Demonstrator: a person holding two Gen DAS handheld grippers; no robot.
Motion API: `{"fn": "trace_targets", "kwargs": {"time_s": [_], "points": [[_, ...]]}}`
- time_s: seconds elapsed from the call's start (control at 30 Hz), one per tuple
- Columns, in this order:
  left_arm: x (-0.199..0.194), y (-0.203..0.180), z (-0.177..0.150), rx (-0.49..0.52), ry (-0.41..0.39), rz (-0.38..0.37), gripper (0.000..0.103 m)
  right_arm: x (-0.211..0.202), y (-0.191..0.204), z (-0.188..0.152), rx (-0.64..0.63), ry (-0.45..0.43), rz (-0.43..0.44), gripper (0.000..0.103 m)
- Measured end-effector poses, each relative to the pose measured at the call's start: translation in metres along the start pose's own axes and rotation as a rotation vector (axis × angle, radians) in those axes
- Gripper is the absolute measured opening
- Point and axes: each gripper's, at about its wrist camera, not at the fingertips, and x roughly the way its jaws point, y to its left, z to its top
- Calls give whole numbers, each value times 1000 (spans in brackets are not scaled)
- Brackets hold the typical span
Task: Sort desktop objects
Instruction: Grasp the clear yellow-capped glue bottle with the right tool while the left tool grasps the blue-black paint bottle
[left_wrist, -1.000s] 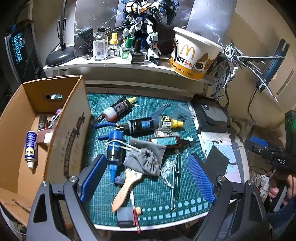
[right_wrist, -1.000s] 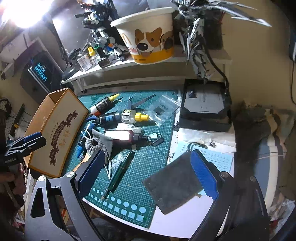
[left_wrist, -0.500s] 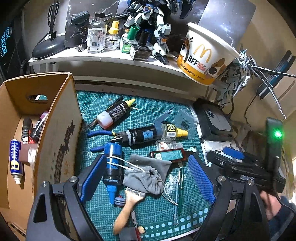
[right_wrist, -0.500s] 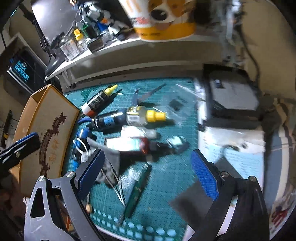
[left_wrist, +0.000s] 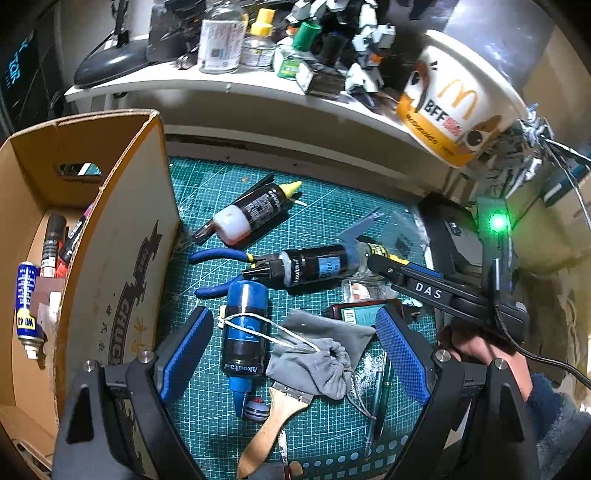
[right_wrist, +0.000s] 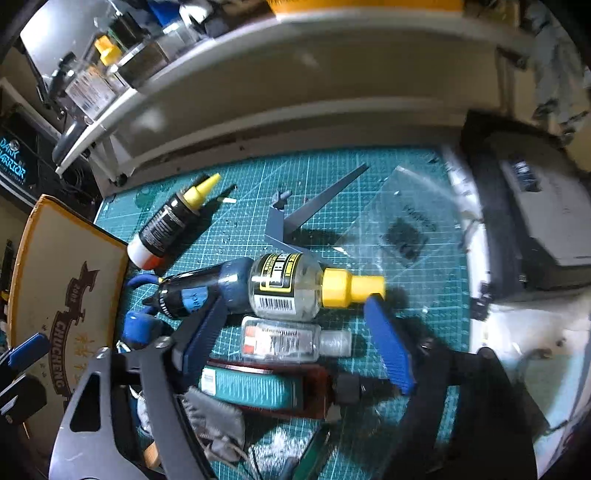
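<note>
My left gripper (left_wrist: 291, 347) is open above a blue-capped Alkouta bottle (left_wrist: 243, 332) and a grey drawstring pouch (left_wrist: 317, 354) on the green cutting mat (left_wrist: 332, 218). My right gripper (right_wrist: 291, 325) is open and low over the mat, its pads either side of a small clear flat bottle (right_wrist: 284, 339), just below a clear bottle with a yellow cap (right_wrist: 295, 291). The right gripper also shows in the left wrist view (left_wrist: 424, 288). A cardboard box (left_wrist: 122, 236) at the left holds a WD-40 can (left_wrist: 26, 306) and markers.
On the mat lie a black bottle with a yellow tip (left_wrist: 255, 214), blue-handled pliers (left_wrist: 221, 258), a black Alkouta bottle (left_wrist: 314, 266), a dark red case (right_wrist: 258, 387), a brush (left_wrist: 273, 424) and a green pen (left_wrist: 380, 391). A shelf (left_wrist: 240, 85) and a black box (right_wrist: 535, 221) border the mat.
Both grippers moved forward and down toward the mat. The right gripper came much closer to the clear bottles and now straddles the small flat one.
</note>
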Motion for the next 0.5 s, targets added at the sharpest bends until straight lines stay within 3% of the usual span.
{"fn": "trace_targets", "kwargs": {"time_s": [0.27, 0.33, 0.5], "points": [[11, -5, -1, -32, 7, 44, 90, 24, -2, 8, -50, 32, 17, 75], [15, -9, -2, -38, 9, 48, 90, 25, -3, 10, -71, 35, 30, 66], [28, -21, 1, -35, 7, 52, 90, 23, -9, 13, -129, 39, 49, 65]]}}
